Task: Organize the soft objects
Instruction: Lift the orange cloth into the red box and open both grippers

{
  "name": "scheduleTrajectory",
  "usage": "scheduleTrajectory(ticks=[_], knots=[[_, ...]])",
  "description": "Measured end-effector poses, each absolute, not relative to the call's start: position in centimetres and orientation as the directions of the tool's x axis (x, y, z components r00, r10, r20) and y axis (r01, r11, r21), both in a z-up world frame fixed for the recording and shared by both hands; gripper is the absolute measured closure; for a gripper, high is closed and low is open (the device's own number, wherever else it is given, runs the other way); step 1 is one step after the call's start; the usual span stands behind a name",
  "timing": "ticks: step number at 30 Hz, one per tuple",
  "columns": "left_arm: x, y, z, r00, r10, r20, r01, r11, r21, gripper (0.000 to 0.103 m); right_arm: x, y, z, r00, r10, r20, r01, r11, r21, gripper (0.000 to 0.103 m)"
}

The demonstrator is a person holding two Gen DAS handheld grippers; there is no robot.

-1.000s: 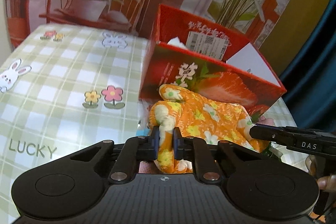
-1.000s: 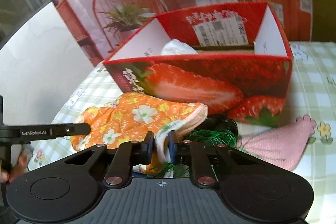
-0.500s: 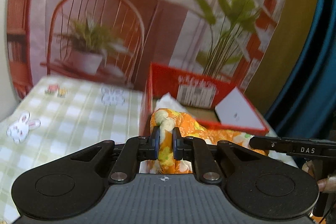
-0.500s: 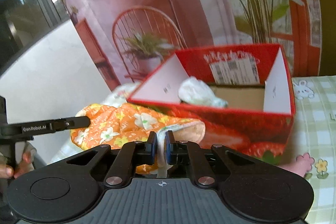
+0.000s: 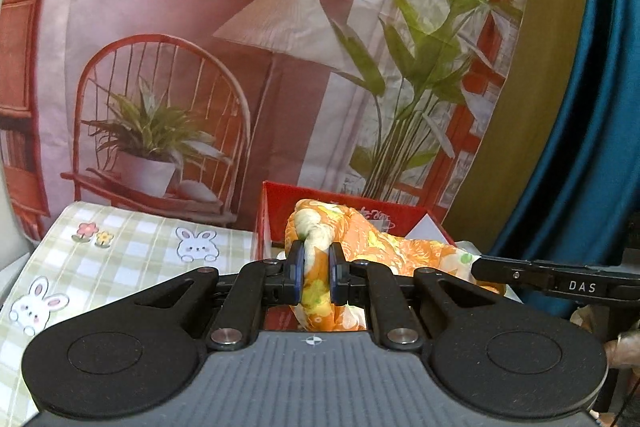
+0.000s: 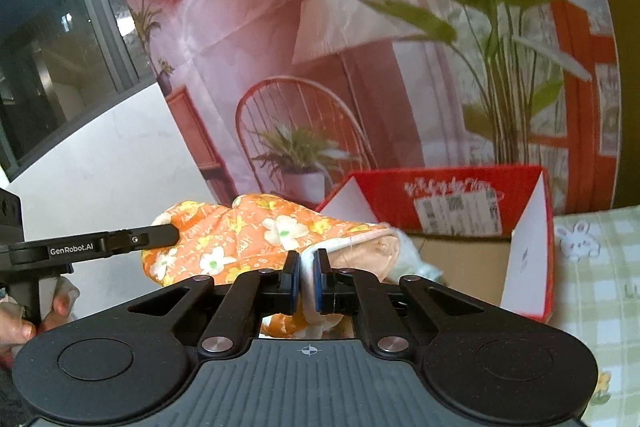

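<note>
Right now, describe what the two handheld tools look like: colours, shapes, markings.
Both match: black linkage arms with silver pivot pins, two round discs on a ribbed grey body bearing a small crosshair mark, and blue pads on the fingers. Seen side-on, the left tool reads "GenRobot.AI" in white; the right tool reads "DAS". No cables or sleeves show.

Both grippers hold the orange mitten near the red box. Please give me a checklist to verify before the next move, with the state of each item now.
1. Left gripper pinches the orange mitten: ok.
2. Right gripper pinches the mitten's cuff: ok.
3. Mitten hangs between both grippers, clear of the checked tablecloth: ok.
4. Red box stands open on top: ok.
5. Free room inside the box, beside the white item: ok.
6. Mitten already above the box opening: cannot tell.
</note>
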State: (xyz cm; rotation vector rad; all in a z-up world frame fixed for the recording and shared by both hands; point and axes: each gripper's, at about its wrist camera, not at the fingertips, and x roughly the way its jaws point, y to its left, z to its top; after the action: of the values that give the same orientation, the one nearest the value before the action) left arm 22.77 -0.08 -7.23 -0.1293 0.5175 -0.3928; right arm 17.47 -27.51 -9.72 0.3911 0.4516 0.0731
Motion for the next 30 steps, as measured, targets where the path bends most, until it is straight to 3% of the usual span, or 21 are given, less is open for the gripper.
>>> scheduleTrajectory(ticks=[10, 26, 29, 30], knots=[[29.0, -3.7, -7.5, 0.786, -0.372, -0.493, 0.365, 0.924, -0.115, 0.090, 21.8, -30.3, -9.7, 0.890, 0.076, -0.450, 0.073, 0.950, 0.305, 0.096], [35.8, -8.8, -13.6, 0.667, -0.347, -0.660, 0.402, 0.913, -0.075, 0.088, 25.7, -35.7, -15.1, 0.829, -0.032, -0.558, 0.224, 0.934, 0.279, 0.096], [36.1, -8.5, -14.3, 0.653, -0.341, -0.676, 0.401, 0.913, -0.073, 0.079, 25.9, -35.7, -16.0, 0.816, -0.040, -0.576, 0.239, 0.931, 0.274, 0.096], [36.1, -8.4, -14.4, 0.651, -0.338, -0.680, 0.399, 0.914, -0.073, 0.070, 26.0, -35.6, -16.2, 0.812, -0.045, -0.581, 0.245, 0.932, 0.269, 0.095]])
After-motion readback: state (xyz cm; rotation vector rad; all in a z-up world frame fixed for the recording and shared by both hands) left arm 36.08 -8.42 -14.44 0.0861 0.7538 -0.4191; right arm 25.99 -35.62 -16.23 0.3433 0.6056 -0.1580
